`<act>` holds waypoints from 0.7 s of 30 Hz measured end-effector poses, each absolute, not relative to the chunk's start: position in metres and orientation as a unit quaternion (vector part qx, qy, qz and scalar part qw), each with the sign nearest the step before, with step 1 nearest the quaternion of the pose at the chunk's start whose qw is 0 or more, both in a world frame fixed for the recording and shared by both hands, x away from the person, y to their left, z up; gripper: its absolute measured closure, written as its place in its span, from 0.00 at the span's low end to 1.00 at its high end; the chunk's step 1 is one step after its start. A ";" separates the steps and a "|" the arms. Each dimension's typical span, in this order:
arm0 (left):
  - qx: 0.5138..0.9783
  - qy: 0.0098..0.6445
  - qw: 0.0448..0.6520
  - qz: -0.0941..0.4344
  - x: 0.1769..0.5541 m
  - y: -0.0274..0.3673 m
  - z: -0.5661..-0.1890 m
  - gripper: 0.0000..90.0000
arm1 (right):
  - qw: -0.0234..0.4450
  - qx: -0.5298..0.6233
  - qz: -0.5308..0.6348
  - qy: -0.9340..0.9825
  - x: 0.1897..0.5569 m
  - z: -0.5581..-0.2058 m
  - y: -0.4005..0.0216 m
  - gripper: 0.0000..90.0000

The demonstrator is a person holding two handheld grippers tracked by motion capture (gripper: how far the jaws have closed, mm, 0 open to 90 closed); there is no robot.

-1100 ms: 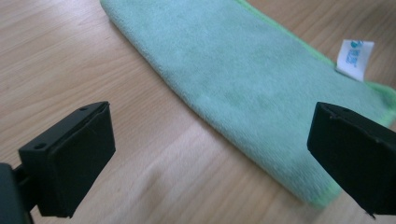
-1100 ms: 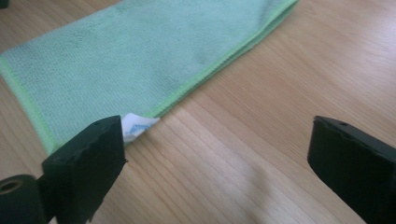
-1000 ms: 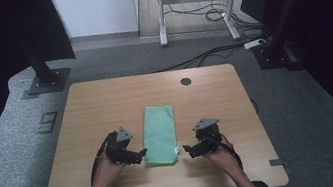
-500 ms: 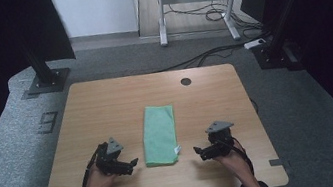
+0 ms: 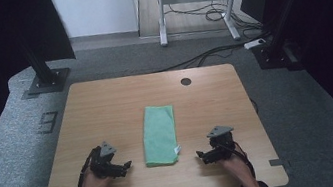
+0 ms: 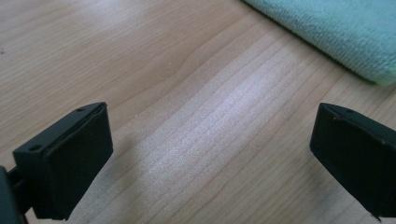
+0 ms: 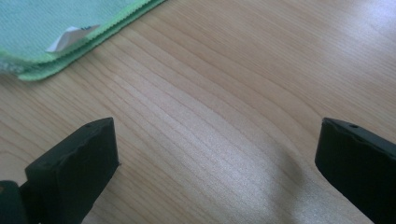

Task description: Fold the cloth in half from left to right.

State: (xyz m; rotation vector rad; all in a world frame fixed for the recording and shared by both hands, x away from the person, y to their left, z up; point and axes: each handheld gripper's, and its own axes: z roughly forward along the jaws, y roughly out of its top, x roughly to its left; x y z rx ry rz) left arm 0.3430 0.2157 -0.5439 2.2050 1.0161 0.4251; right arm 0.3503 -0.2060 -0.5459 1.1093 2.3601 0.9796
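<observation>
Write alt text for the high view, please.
A folded green cloth lies lengthwise on a wooden table; a person's hands hold the open left gripper and right gripper on either side of its near end, touching nothing.

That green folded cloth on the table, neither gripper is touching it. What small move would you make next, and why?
Probably bring both inward to the near end of the green folded cloth. The left hand-held gripper and the right hand-held gripper rest open on the light wooden table, one on each side of the cloth, apart from it. Its layered edge with the white tag lies just ahead of the right one.
</observation>
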 end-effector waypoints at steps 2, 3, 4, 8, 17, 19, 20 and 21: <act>0.846 0.387 0.328 0.162 0.344 0.215 -0.547 0.00 | 0.177 0.391 0.347 0.834 0.351 -0.548 -0.206 0.00; 0.850 0.388 0.319 0.161 0.345 0.214 -0.548 0.00 | 0.175 0.391 0.348 0.834 0.351 -0.549 -0.206 0.00; 0.849 0.387 0.319 0.163 0.345 0.213 -0.548 0.00 | 0.175 0.390 0.348 0.834 0.351 -0.550 -0.207 0.00; 0.851 0.384 0.319 0.163 0.345 0.213 -0.548 0.00 | 0.172 0.388 0.343 0.838 0.353 -0.554 -0.208 0.00; 0.848 0.396 0.318 0.148 0.347 0.214 -0.549 0.00 | 0.161 0.389 0.353 0.836 0.354 -0.557 -0.208 0.00; 0.845 0.404 0.317 0.150 0.346 0.213 -0.549 0.00 | 0.161 0.388 0.353 0.836 0.354 -0.557 -0.208 0.00; 0.844 0.407 0.317 0.150 0.346 0.213 -0.549 0.00 | 0.161 0.389 0.353 0.836 0.354 -0.557 -0.208 0.00; 0.843 0.407 0.316 0.151 0.346 0.213 -0.549 0.00 | 0.161 0.388 0.353 0.836 0.354 -0.557 -0.208 0.00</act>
